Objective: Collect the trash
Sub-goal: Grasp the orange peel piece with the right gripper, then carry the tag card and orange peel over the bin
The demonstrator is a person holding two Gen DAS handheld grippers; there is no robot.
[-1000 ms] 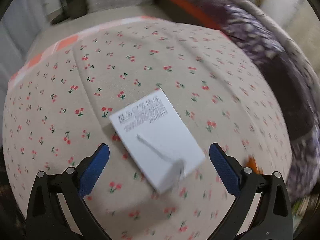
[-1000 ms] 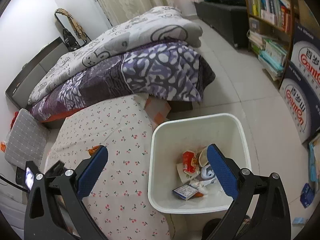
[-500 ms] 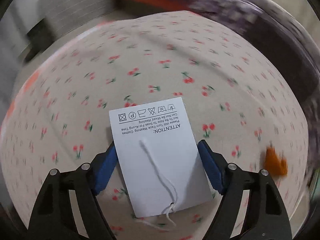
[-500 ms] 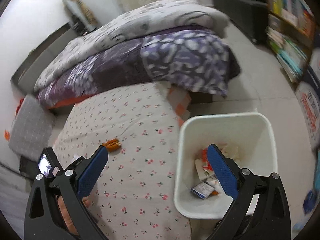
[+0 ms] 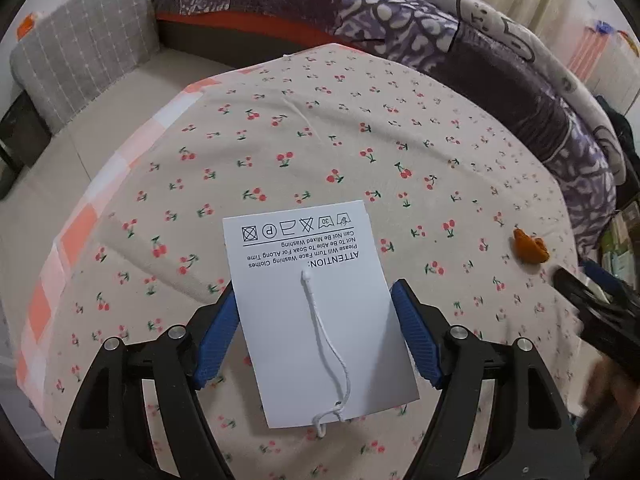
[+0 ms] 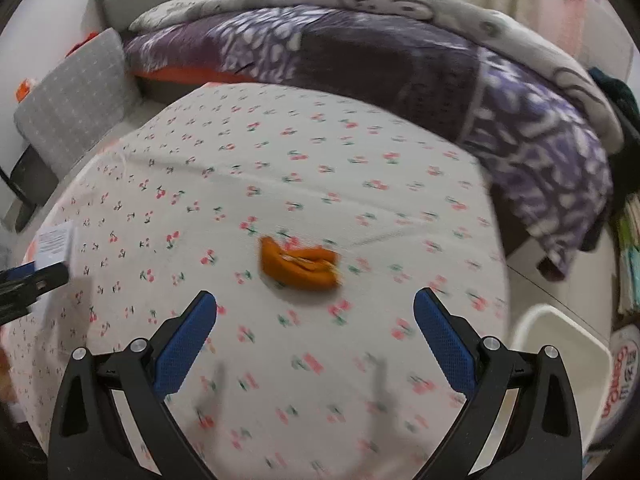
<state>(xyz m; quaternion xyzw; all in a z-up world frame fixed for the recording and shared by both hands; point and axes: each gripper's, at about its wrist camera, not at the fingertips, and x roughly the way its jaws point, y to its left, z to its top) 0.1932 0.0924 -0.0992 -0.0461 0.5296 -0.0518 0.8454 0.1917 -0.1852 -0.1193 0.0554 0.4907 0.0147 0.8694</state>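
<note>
A white clothing care tag [image 5: 316,320] with a white string loop sits between the blue pads of my left gripper [image 5: 314,292]. The jaws are closing, and both pads press on the tag's side edges just above the cherry-print cloth [image 5: 320,140]. An orange scrap [image 6: 298,266], perhaps peel, lies on the cloth just ahead of my right gripper [image 6: 316,296], which is open and holds nothing. The same scrap [image 5: 530,248] shows at the right of the left wrist view, with the right gripper's dark body beside it. The tag [image 6: 54,242] and left gripper appear at the left edge of the right wrist view.
A white bin [image 6: 560,352] stands on the floor off the cloth's right corner. A purple and grey quilt [image 6: 400,52] is heaped along the far side. A grey cushion [image 5: 88,44] leans at the far left. Bookshelves [image 6: 628,248] are at the right edge.
My left gripper narrowed onto the tag's edges, and the tag now travels with it. My right gripper swung left from over the bin and dropped low over the orange scrap.
</note>
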